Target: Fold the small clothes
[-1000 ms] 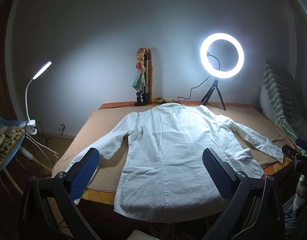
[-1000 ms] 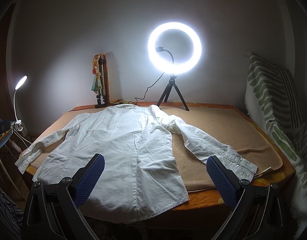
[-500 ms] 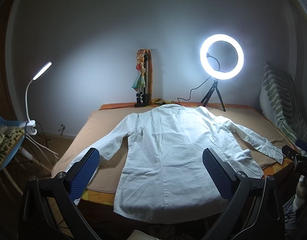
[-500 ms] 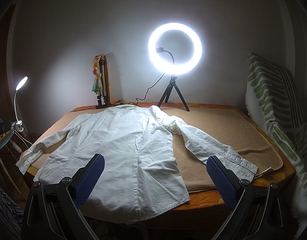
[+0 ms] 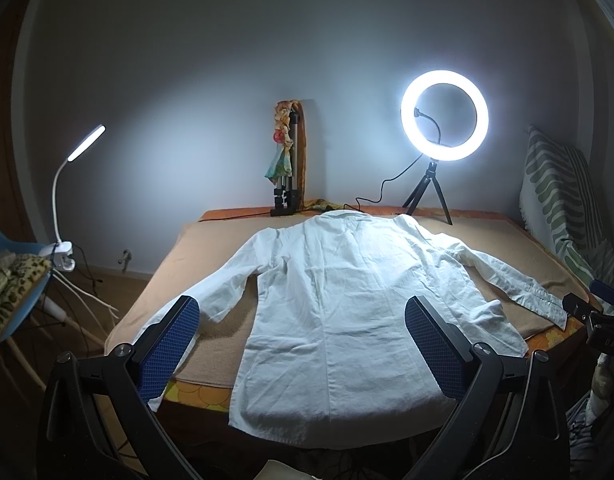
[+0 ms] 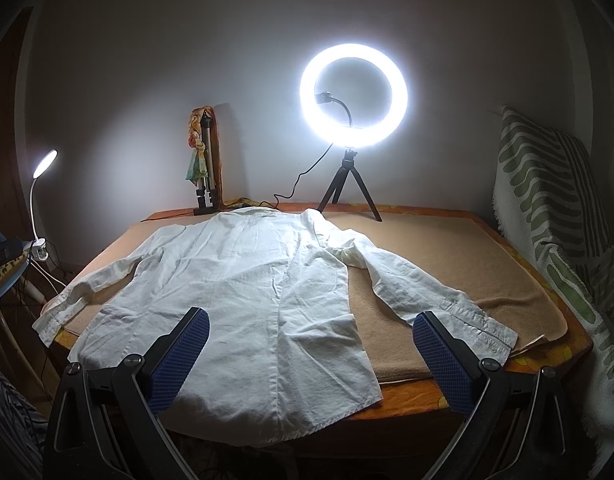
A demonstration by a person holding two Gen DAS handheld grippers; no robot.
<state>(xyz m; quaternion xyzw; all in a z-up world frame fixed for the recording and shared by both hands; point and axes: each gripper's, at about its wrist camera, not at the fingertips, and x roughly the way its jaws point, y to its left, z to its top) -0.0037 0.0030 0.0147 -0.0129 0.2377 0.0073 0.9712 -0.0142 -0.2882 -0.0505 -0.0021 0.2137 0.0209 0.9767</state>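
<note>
A white long-sleeved shirt (image 5: 359, 308) lies flat, back up, on a tan blanket over the table (image 5: 211, 248), collar at the far side, sleeves spread, hem hanging over the near edge. It also shows in the right wrist view (image 6: 243, 300). My left gripper (image 5: 303, 344) is open and empty, held above the near hem. My right gripper (image 6: 311, 356) is open and empty, near the shirt's right hem corner; its right sleeve cuff (image 6: 483, 328) lies beside the right finger. The right gripper also shows at the left wrist view's right edge (image 5: 595, 316).
A lit ring light on a tripod (image 5: 443, 120) and a figurine with a folded tripod (image 5: 287, 164) stand at the table's far edge. A clip lamp (image 5: 67, 200) and a chair stand left. A striped cushion (image 6: 547, 208) leans on the right.
Both views have shifted only very slightly. The shirt has not moved and both grippers stay open.
</note>
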